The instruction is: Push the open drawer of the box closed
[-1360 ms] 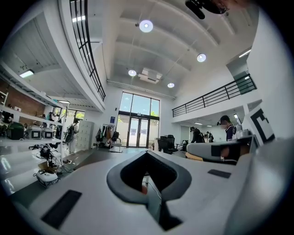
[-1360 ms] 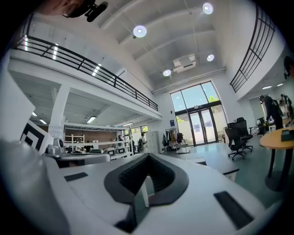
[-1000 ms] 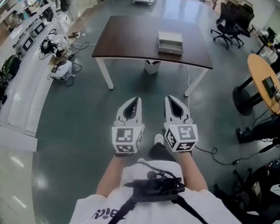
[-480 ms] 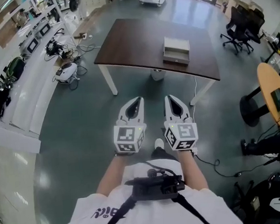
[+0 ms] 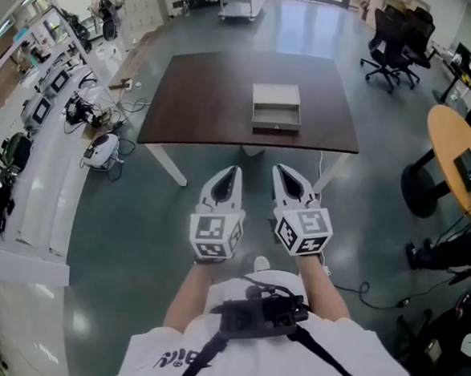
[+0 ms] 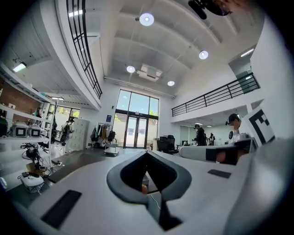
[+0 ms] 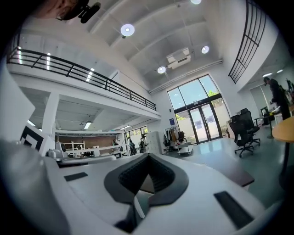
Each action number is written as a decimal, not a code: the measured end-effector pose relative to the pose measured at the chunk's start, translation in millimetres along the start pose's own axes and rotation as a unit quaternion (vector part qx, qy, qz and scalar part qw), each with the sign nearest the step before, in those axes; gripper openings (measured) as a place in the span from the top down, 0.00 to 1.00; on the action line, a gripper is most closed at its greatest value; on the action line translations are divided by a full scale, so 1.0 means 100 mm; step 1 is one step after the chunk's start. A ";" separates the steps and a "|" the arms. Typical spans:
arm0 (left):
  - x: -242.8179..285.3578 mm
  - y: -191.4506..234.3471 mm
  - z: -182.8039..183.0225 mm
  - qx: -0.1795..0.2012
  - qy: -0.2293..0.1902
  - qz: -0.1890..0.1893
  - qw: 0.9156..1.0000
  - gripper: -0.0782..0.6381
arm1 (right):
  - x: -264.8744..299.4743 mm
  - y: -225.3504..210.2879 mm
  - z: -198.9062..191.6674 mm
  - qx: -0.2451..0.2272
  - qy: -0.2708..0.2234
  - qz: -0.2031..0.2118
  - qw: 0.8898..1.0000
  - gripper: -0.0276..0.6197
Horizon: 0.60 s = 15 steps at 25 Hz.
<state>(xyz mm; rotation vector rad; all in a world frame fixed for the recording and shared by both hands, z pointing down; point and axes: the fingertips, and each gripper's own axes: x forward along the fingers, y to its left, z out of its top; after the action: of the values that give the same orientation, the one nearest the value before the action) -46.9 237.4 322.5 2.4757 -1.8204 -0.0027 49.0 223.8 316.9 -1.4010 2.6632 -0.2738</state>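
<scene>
While both grippers hang in front of the person's chest, neither touches anything. left gripper [image 5: 233,170]: jaws clenched, tips meeting, nothing between them; its own view confirms this [image 6: 146,153]. right gripper [image 5: 276,169]: same, jaws clenched on nothing, tips together [image 7: 147,155]. The two sit side by side over the floor [image 5: 142,230], near the table's near edge but clear of it.

box [image 5: 275,93] sits on the dark brown table [image 5: 197,97], toward the near edge and right of the table's centre, well ahead of both grippers. Its drawer [image 5: 275,116] is pulled out on the near side, facing the person, with the inside visible and a small knob on the front face. Drawer not yet closed.

Surroundings: white table legs [image 5: 168,164] at the near corners, black office chairs [image 5: 389,32] far right, round wooden table [image 5: 449,136] at the right, white benches with gear [image 5: 31,133] along the left. Chest-mounted camera rig [image 5: 257,317] on the person's white shirt, one shoe [image 5: 261,263] just below the grippers.
</scene>
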 end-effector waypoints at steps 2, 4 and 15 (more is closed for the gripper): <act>0.23 -0.05 -0.05 -0.003 0.002 -0.002 1.000 0.87 | 0.08 -0.19 -0.03 0.008 0.001 0.003 1.000 0.97; 0.42 -0.09 -0.07 -0.008 0.002 -0.001 1.000 0.87 | 0.15 -0.35 -0.03 0.013 0.003 0.007 1.000 0.97; 0.96 -0.19 -0.20 -0.022 0.022 0.012 0.999 0.87 | 0.38 -0.90 -0.12 0.059 0.021 0.008 0.998 0.97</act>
<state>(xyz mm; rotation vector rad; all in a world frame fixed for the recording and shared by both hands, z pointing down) 0.5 152.1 345.5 2.4046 -1.8120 0.0126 97.8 143.2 347.1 -1.3518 2.6433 -0.4557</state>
